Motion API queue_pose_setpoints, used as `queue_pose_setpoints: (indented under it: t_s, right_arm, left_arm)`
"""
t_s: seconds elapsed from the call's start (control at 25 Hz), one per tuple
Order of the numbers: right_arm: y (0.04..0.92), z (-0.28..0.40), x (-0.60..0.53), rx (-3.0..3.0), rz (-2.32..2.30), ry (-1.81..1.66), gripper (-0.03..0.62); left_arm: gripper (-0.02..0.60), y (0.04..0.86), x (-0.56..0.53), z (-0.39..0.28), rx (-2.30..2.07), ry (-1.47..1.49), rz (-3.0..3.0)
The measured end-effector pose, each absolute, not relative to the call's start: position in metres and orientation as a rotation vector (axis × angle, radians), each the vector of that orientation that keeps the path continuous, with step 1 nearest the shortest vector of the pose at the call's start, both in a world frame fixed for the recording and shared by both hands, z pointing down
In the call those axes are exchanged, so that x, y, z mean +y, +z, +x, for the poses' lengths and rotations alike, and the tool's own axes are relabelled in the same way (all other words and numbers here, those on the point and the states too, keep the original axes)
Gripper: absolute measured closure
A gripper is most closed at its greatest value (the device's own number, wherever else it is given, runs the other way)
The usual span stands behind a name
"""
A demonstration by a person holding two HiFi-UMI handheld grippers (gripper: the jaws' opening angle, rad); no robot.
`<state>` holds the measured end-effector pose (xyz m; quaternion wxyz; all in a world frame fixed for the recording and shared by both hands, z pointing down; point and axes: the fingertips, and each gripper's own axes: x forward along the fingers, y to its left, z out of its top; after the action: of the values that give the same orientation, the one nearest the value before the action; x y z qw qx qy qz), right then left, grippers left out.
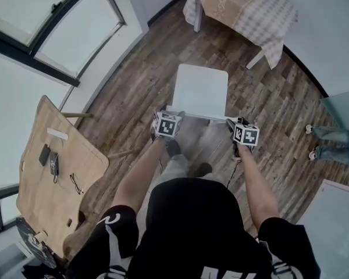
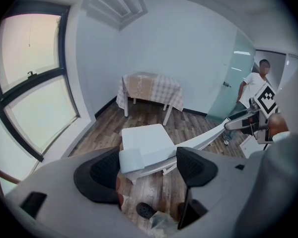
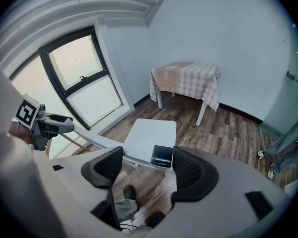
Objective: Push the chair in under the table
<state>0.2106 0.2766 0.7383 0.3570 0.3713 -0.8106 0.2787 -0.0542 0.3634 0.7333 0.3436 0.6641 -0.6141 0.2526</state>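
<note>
The white chair [image 1: 199, 89] stands on the wood floor with its seat facing the table with the checked cloth [image 1: 244, 7], a gap of floor between them. My left gripper [image 1: 174, 115] is at the left end of the chair's back rail and my right gripper [image 1: 232, 122] at the right end. In the left gripper view, the left gripper [image 2: 149, 165] is open with the rail's end between its pads, the chair's seat [image 2: 144, 138] beyond. In the right gripper view, the right gripper [image 3: 147, 165] is open and the rail's dark tube end [image 3: 162, 157] lies by its right pad.
A wooden desk [image 1: 52, 173] with cables stands at the left by the large window [image 1: 46, 22]. A person [image 1: 331, 141] stands at the right near a glass door [image 2: 236, 78]. A white surface [image 1: 337, 225] sits at the lower right.
</note>
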Motion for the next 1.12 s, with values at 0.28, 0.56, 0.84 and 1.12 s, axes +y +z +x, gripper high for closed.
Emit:
queue_pose_setpoints:
  t_s: [0.28, 0.56, 0.84, 1.12]
  right_arm:
    - [0.739, 0.193, 0.267, -2.067, 1.046, 0.736, 0.264]
    - [0.739, 0.18, 0.261, -2.046, 1.104, 0.739, 0.267]
    - [0.738, 0.176, 0.251, -2.047, 1.132, 0.753, 0.267]
    - [0.738, 0.171, 0.237, -2.06, 1.156, 0.748, 0.269]
  left_arm:
    - [0.225, 0.736, 0.339, -0.077, -1.563, 0.666, 1.792]
    - [0.225, 0.737, 0.327, -0.091, -1.532, 0.673, 1.822]
    - [0.225, 0.734, 0.309, -0.096, -1.501, 0.684, 1.83]
    - [0.225, 0.733, 0.29, -0.103, -1.5, 0.685, 1.854]
